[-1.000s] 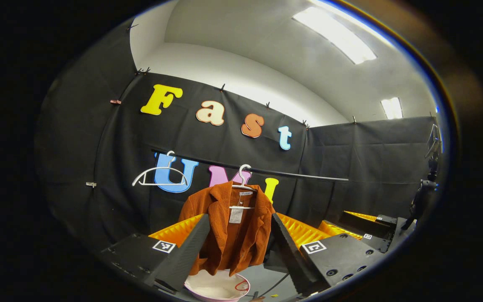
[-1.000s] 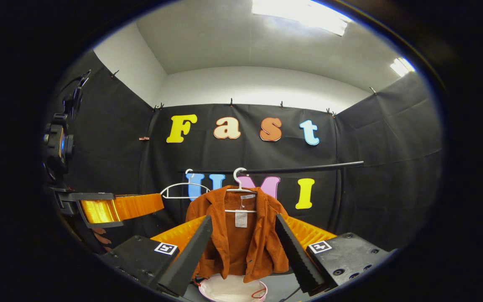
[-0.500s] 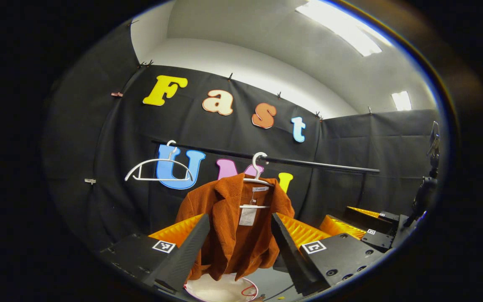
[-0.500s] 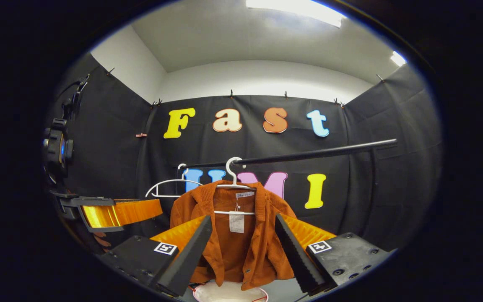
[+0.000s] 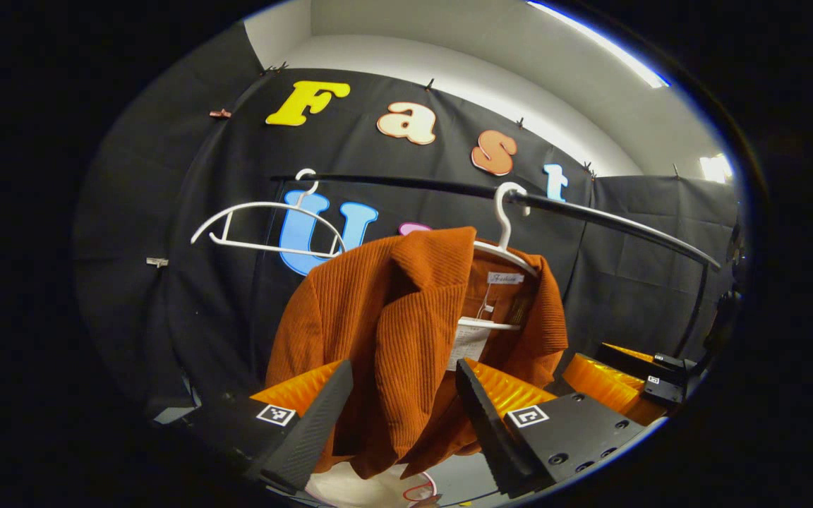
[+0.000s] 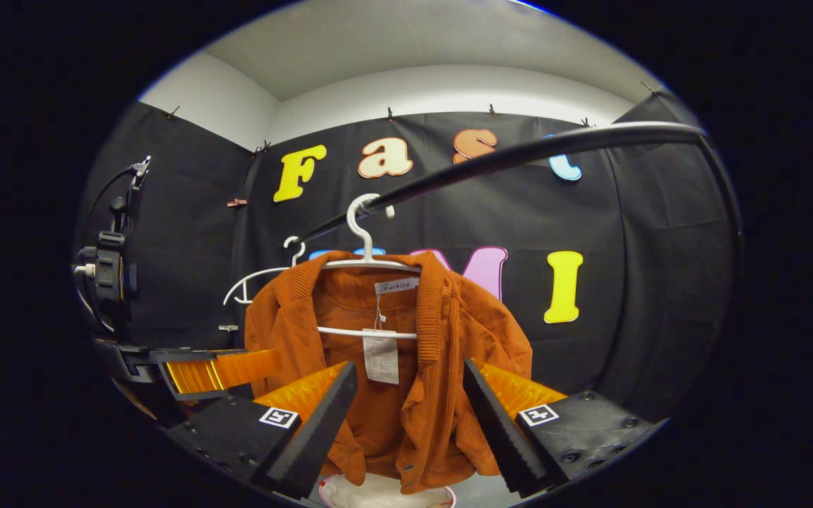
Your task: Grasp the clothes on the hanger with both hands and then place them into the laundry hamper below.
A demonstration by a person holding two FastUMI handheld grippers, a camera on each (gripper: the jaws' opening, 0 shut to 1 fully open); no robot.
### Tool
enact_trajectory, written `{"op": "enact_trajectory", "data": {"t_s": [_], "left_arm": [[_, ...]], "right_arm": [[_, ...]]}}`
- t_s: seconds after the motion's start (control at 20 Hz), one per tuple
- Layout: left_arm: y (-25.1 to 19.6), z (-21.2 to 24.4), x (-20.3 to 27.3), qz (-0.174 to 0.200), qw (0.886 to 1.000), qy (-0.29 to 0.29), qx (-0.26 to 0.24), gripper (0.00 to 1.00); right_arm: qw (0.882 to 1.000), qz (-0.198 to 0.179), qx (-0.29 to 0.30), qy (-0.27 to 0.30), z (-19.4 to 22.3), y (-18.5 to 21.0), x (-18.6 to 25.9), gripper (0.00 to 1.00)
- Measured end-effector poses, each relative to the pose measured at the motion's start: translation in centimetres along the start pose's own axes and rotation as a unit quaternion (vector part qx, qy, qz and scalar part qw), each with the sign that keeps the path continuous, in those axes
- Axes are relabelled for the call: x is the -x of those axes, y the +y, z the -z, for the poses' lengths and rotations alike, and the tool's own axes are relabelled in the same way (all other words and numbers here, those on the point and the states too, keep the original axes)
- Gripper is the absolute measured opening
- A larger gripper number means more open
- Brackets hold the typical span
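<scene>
An orange corduroy jacket (image 5: 385, 331) (image 6: 442, 353) hangs on a white hanger (image 5: 502, 233) (image 6: 360, 236) from a black rail (image 5: 590, 215) (image 6: 519, 152). My left gripper (image 5: 403, 402) is open, its black fingers framing the jacket's left front panel without touching it. Open too is my right gripper (image 6: 410, 409), its fingers on either side of the jacket's right front. Below the hem shows the white rim of the laundry hamper (image 5: 350, 490) (image 6: 378, 494). The right gripper (image 5: 625, 367) appears at the right edge of the left gripper view; the left gripper (image 6: 216, 367) shows at the left of the right gripper view.
A second, bare white hanger (image 5: 265, 226) (image 6: 265, 271) hangs left of the jacket on the same rail. A camera on a stand (image 6: 106, 268) is at the far left. A black stand (image 5: 724, 310) is at the right edge.
Both grippers have moved closer to the jacket and lower relative to the rail; the jacket now looms larger between each pair of fingers. The fingers stay open.
</scene>
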State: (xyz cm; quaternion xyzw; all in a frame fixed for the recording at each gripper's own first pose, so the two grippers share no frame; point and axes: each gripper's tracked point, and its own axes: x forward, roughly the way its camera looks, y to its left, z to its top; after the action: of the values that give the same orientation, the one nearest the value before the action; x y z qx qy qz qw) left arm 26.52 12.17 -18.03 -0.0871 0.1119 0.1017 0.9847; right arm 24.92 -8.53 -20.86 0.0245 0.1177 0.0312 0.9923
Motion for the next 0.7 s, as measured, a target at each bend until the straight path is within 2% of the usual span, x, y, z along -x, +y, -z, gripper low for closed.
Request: {"op": "enact_trajectory", "data": {"t_s": [0.15, 0.35, 0.7], "left_arm": [[0.3, 1.6, -1.9, -0.005, 1.0, 0.021, 0.014, 0.93], [-1.6, 2.3, -4.1, 0.016, 1.0, 0.022, 0.015, 0.93], [-3.7, 2.0, -6.9, 0.015, 1.0, 0.015, 0.012, 0.93]], "right_arm": [[0.999, -0.011, -0.007, 0.029, 2.5, -0.4, -1.8, 0.98], [0.999, -0.018, -0.013, 0.049, 4.9, -0.9, -3.8, 0.98], [0.998, -0.024, -0.034, 0.048, 6.5, -1.8, -8.5, 0.99]]}}
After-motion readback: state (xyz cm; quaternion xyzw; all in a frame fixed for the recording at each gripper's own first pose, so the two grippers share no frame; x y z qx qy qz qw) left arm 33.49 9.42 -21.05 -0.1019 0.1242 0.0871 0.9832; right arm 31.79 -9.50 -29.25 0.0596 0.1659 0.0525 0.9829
